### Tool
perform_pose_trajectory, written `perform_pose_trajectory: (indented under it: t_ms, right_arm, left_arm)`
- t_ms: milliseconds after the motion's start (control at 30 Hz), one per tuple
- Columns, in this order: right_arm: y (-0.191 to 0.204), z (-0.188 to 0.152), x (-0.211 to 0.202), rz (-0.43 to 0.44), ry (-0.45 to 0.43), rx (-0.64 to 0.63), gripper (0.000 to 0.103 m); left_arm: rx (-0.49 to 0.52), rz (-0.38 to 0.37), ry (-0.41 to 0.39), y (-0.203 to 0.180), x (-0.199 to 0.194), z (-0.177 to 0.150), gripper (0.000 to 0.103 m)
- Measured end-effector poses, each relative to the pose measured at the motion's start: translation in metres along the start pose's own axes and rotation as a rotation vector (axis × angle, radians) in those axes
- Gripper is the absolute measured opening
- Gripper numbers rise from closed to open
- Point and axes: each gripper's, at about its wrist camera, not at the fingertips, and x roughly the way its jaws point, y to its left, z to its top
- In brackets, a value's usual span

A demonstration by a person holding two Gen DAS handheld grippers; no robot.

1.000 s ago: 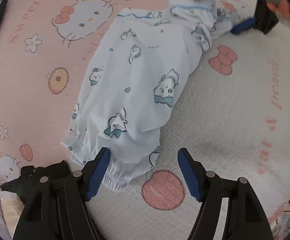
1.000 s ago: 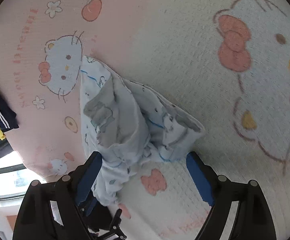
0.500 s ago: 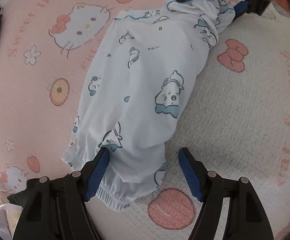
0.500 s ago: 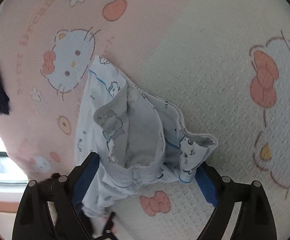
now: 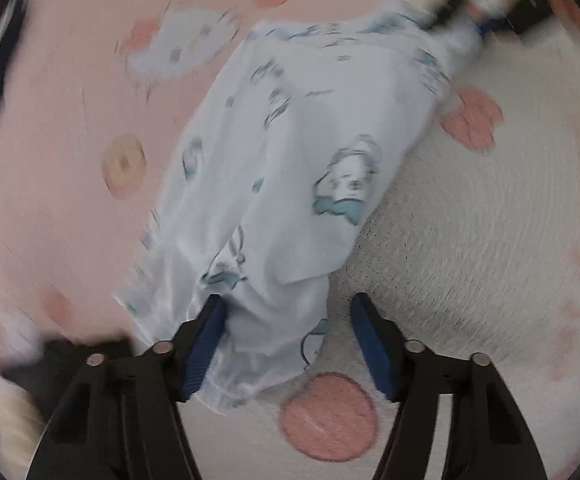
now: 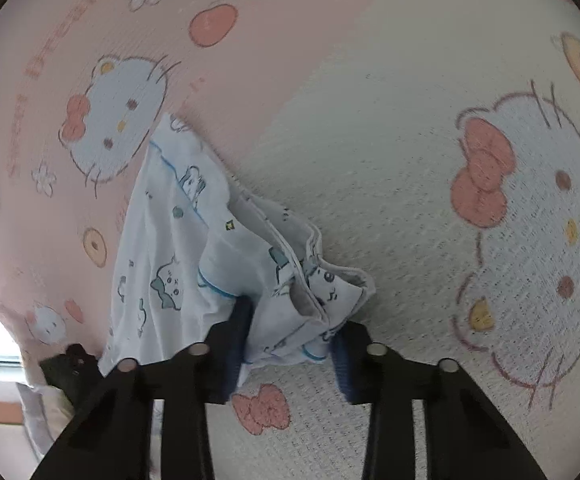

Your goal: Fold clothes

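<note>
The pants [image 5: 290,184] lie stretched across the blanket [image 5: 470,240], and both ends now sit between closing jaws that were spread wide a second ago, so a lift looks imminent. The right gripper [image 6: 290,344] pinches the bunched waistband; the left gripper [image 5: 286,344], angled steeply down, straddles the cuff without yet pressing it

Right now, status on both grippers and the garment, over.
Right gripper closing, waistband end bunched between its fingers. Left gripper closing around the cuff end, not yet pinched. White printed pants stretched along the blanket. Nothing blocking.
</note>
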Motion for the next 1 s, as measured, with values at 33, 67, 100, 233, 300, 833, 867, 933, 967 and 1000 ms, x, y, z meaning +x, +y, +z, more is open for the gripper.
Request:
perform_pose_trajectory:
  t_ms: [33,67,100,233,300,833,867,933,967,1000]
  right_arm:
    - [-0.004,0.001,0.000,0.011,0.000,0.017,0.025]
    - [-0.007,0.001,-0.001,0.023,-0.003,0.034,0.023]
    - [-0.011,0.001,-0.001,0.036,-0.007,0.050,0.021]
    - [-0.021,-0.002,-0.002,0.071,-0.040,0.088,0.016]
    - [-0.023,-0.006,-0.003,0.079,-0.054,0.093,0.015]
    - [-0.023,-0.096,-0.046,0.059,-0.119,0.063,0.014]
    - [-0.023,-0.101,-0.045,0.050,-0.120,0.060,0.014]
    - [-0.021,-0.109,-0.043,0.034,-0.118,0.057,0.014]
    - [-0.022,-0.115,-0.046,0.035,-0.119,0.063,0.014]
    - [-0.024,-0.121,-0.049,0.038,-0.121,0.070,0.014]
  left_arm:
    - [-0.063,-0.058,0.018,0.010,0.001,0.001,0.051]
    - [-0.120,-0.098,0.033,0.018,0.003,0.001,0.043]
    - [-0.176,-0.135,0.049,0.027,0.005,0.001,0.030]
    - [-0.283,-0.127,0.075,0.043,0.010,0.003,0.014]
    - [-0.319,-0.141,0.075,0.048,0.012,0.003,0.012]
    - [-0.281,-0.139,0.074,0.060,0.001,0.003,0.008]
    - [-0.280,-0.147,0.074,0.062,0.000,0.001,0.008]
    - [-0.279,-0.162,0.074,0.066,-0.001,-0.002,0.008]
    - [-0.271,-0.163,0.074,0.065,-0.003,-0.005,0.008]
    - [-0.262,-0.164,0.074,0.065,-0.005,-0.008,0.008]
